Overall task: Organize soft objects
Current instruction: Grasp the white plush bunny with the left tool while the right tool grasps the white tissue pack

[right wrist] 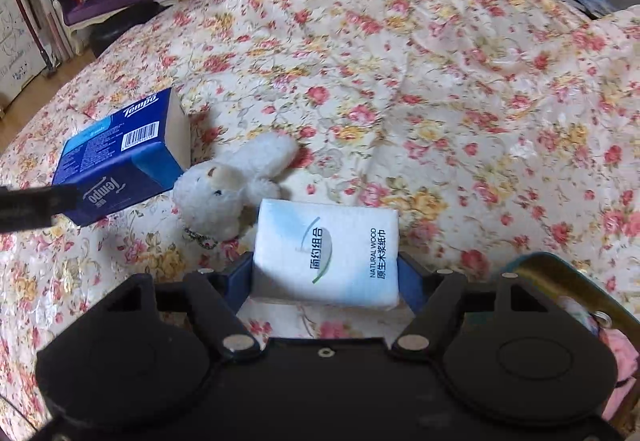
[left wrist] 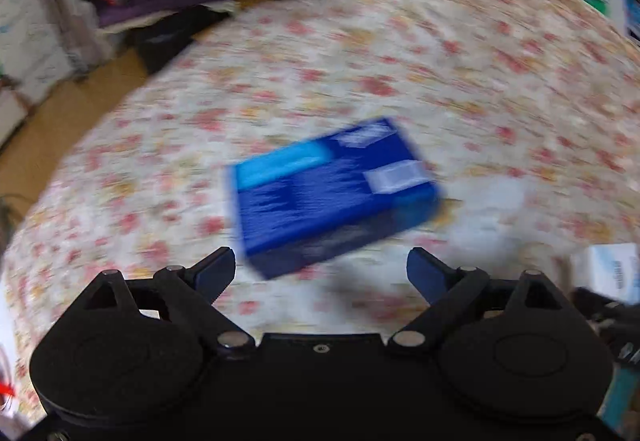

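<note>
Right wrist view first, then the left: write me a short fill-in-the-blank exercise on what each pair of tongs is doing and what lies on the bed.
1. The right tongs are shut on a white pack of ____.
2. The left tongs are ____, holding nothing.
3. The tissue box beside the white plush toy is ____ in colour.
4. Everything lies on a bedspread printed with ____.

Missing words: tissues; open; blue; flowers

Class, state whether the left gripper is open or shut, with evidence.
Open: the left gripper has fingers spread wide, with the blue tissue box ahead, ungripped.
</note>
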`<state>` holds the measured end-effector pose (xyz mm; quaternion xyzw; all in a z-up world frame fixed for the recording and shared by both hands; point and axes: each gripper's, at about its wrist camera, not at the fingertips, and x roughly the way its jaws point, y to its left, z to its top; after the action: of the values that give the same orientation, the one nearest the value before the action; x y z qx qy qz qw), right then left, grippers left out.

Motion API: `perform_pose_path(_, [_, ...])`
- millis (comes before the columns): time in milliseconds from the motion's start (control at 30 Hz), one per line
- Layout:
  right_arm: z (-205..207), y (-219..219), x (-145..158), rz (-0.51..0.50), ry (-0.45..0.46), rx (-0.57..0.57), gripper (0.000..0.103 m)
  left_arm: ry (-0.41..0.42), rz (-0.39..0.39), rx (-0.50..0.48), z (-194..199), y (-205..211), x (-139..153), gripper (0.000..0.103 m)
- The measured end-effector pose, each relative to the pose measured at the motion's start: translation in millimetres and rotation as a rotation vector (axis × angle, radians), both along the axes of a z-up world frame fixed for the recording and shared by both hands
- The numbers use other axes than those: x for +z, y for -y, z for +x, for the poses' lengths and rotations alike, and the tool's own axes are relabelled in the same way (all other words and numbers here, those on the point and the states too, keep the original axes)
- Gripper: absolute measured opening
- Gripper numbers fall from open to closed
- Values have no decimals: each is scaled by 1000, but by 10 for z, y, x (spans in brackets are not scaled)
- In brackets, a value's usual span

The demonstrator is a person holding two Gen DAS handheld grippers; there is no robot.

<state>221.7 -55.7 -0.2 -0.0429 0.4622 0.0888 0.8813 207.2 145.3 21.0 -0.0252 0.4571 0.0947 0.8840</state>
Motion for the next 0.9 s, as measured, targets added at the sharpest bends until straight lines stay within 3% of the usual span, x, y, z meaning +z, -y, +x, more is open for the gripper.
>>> perform_pose_path(167, [-152,227,127,9,29,-30,73,-94,0,-132,341,481,-131,89])
perform_pose_path(267, [-221,351,163,19,31,-42,73,-122,31,-149,480,686,-267,88])
perform_pose_path(600, [-338,472,108,17,12,-45,73,-173,-31,-124,779,805,-525,87])
perform_pose_path(767, [-398,457,115,34,-5,-36,73,-191,-93,-143,871,794,-616,79])
perform_pose_path(833, [-437,444,130,33,-5,-36,73,-173,-139,-152,875,764,-603,54])
perform_pose_path(900, [-482,435,155,32,0,-37,73,-165,-155,-146,861,753,-555,49])
